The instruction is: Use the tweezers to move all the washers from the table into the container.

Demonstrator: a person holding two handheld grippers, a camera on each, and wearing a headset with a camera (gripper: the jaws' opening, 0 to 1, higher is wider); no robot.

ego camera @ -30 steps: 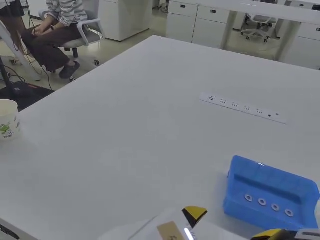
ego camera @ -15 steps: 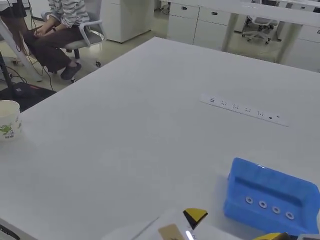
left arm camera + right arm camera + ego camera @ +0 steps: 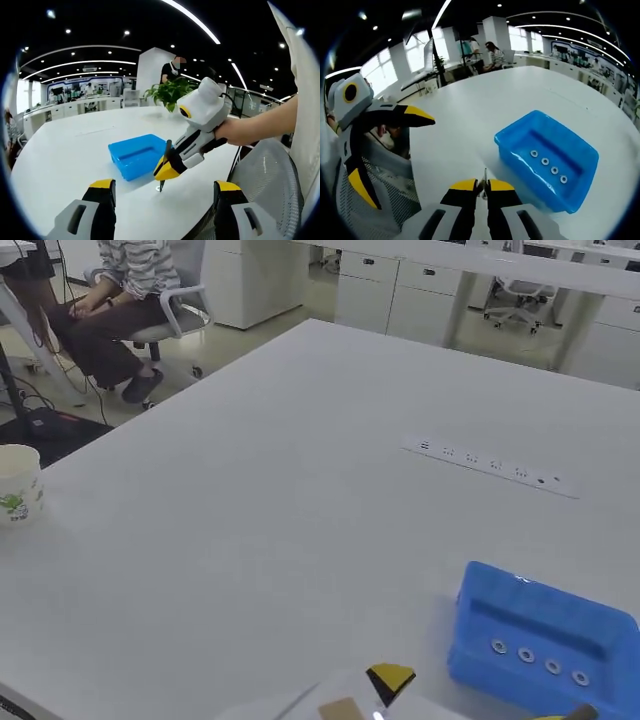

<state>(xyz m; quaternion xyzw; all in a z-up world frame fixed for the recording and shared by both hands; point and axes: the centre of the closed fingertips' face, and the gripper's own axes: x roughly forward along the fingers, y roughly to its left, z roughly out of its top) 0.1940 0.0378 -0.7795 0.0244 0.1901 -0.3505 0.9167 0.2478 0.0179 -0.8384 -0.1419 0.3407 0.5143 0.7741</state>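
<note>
Nothing has moved on the table (image 3: pixel 300 490). The same four washers (image 3: pixel 540 662) lie in the container (image 3: pixel 520 590) by its near edge, so the job seems done. The right gripper (image 3: pixel 483 186) squeezes the tweezers (image 3: pixel 485 175), whose tip looks empty. The left gripper (image 3: pixel 165 186) gapes wide, holding nothing.

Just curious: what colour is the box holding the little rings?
The box is bright blue, clearest in the right gripper view.
</note>
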